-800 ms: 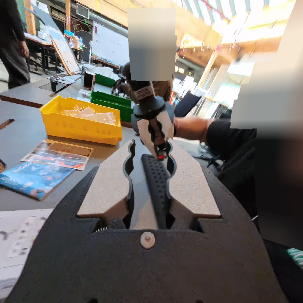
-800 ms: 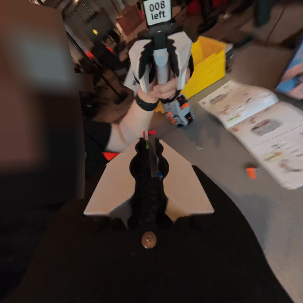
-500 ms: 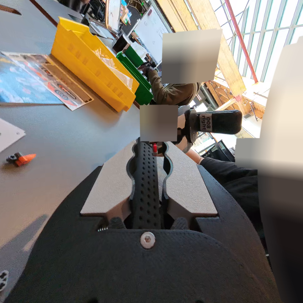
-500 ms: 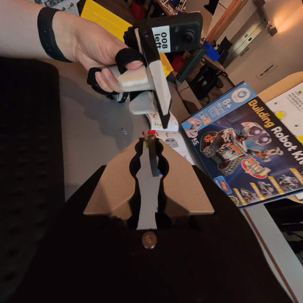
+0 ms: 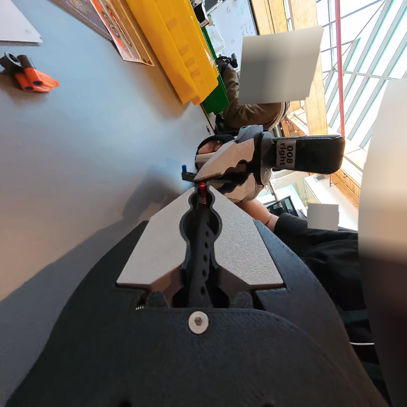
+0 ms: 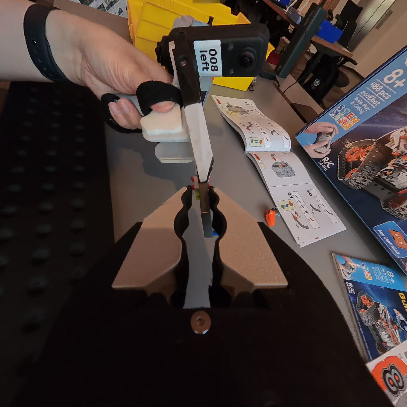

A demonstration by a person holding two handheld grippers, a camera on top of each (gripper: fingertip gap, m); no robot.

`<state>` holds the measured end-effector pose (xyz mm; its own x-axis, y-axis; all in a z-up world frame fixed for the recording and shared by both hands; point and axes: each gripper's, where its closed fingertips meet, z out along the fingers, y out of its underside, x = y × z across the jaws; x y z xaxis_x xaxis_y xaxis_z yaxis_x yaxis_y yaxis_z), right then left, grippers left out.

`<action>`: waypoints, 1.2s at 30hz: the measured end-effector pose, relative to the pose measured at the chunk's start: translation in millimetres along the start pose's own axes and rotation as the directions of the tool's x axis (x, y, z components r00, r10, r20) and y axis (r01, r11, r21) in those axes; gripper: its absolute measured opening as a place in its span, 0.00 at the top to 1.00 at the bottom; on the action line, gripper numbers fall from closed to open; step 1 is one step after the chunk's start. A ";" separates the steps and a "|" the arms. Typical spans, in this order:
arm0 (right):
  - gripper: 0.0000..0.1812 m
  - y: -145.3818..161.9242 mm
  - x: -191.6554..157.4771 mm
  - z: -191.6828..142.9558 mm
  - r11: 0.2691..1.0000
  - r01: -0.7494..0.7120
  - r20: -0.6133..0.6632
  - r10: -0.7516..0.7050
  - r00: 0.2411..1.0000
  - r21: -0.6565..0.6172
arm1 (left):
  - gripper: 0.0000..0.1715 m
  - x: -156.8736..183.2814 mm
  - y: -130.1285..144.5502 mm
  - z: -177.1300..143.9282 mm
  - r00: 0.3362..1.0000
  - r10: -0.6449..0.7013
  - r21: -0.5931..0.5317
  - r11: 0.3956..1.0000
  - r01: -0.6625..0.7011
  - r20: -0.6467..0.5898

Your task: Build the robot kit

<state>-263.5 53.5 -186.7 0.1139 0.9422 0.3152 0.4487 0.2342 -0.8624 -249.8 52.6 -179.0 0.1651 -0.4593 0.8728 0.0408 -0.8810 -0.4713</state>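
Where the two tips meet above the grey tabletop (image 6: 136,187), the right hand-held gripper (image 6: 199,187) is closed on a thin grey building-kit beam (image 6: 204,211) with red pins (image 6: 194,182) at its far end, and the left hand-held gripper (image 5: 201,189) is pressed against those same pins from the opposite side. In the left wrist view its fingers (image 5: 240,237) are almost together, a small red pin (image 5: 201,191) sitting between the tips — whether it is truly clamped there is hard to make out.

A bare hand (image 6: 105,68) with a dark wristband holds the left tool on its side, one finger through a black loop. The right tool, seen from the left camera, also lies turned sideways, with a dark-sleeved forearm (image 5: 308,242) behind it.

Just right of the beam lies an open instruction booklet (image 6: 279,167), with a small orange piece (image 6: 270,217) at its near edge and a blue kit box (image 6: 363,136) beyond. A smaller blue booklet (image 6: 374,304) lies nearer the camera. Behind the beam stands a yellow bin (image 6: 171,24); the left view shows a green bin (image 5: 214,97) past it and an orange-and-grey part (image 5: 28,72) lying alone.

A dark studded surface (image 6: 44,198) fills the right view's left edge, its kind unclear. Blurred patches cover part of the room — a bright hall with slanted windows (image 5: 374,44).
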 end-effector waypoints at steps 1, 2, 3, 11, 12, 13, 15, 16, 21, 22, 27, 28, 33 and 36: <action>0.92 1.1 -1.2 1.6 1.000 0.001 0.003 -0.001 1.000 -0.003 | 0.98 -2.3 1.2 -0.6 1.000 -0.009 -0.005 1.000 0.009 0.006; 0.92 1.5 -2.0 2.6 1.000 0.011 0.002 -0.011 1.000 -0.002 | 0.97 -3.4 2.2 -1.3 1.000 -0.020 -0.010 1.000 0.020 0.002; 0.92 2.3 -2.5 3.6 1.000 0.021 0.001 -0.021 1.000 -0.006 | 0.97 -4.5 3.0 -1.9 1.000 -0.028 -0.012 1.000 0.028 -0.004; 0.92 11.7 0.6 8.1 0.997 0.052 -0.020 -0.053 0.998 -0.054 | 0.97 -15.6 11.3 -1.8 0.998 -0.057 -0.036 0.998 0.057 -0.002; 0.92 11.6 1.4 7.8 0.998 0.045 -0.018 -0.046 0.999 -0.051 | 0.97 -15.8 10.5 -1.1 0.999 -0.054 -0.031 0.998 0.054 -0.003; 0.92 10.8 2.2 7.5 0.998 0.035 -0.017 -0.036 0.999 -0.044 | 0.96 -16.1 9.5 -0.9 0.998 -0.058 -0.027 0.998 0.058 -0.004; 0.92 10.4 2.5 7.7 0.999 0.021 -0.011 -0.021 1.000 -0.039 | 0.93 -17.7 8.5 -1.3 0.998 -0.056 -0.030 0.998 0.055 -0.003; 0.92 12.2 1.6 8.9 0.999 0.020 -0.006 -0.021 1.000 -0.049 | 0.95 -16.9 8.9 -1.4 0.999 -0.047 -0.035 0.998 0.047 -0.008; 0.92 14.6 2.0 10.7 0.998 0.012 -0.009 -0.013 1.000 -0.057 | 0.95 -22.1 8.8 -1.6 1.000 -0.025 -0.036 0.999 0.025 0.019; 0.92 13.4 2.5 10.3 0.999 0.002 -0.008 -0.003 1.000 -0.048 | 0.93 -23.3 8.3 -2.0 0.999 -0.025 -0.033 0.999 0.026 0.025; 0.92 15.7 1.8 11.6 0.998 0.006 -0.011 -0.007 1.000 -0.058 | 0.95 -23.3 7.7 -2.4 1.000 -0.015 -0.030 0.999 0.015 0.022; 0.92 15.9 1.9 11.8 0.998 0.006 -0.011 -0.006 1.000 -0.059 | 0.95 -23.7 7.5 -2.5 1.000 -0.010 -0.030 1.000 0.011 0.026; 0.92 13.1 2.1 10.0 0.999 -0.012 -0.006 0.012 1.000 -0.038 | 0.92 -23.4 3.7 -5.0 1.000 0.003 -0.009 1.000 -0.002 0.031; 0.92 15.6 0.4 10.4 0.999 0.001 -0.004 -0.001 1.000 -0.053 | 0.96 -22.1 5.9 -3.9 1.000 -0.001 -0.017 1.000 0.001 0.018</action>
<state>-265.6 60.0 -204.2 0.1172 0.9409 0.3177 0.4952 0.2219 -0.8400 -257.1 57.2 -200.5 0.1823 -0.4564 0.8709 0.0241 -0.8834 -0.4680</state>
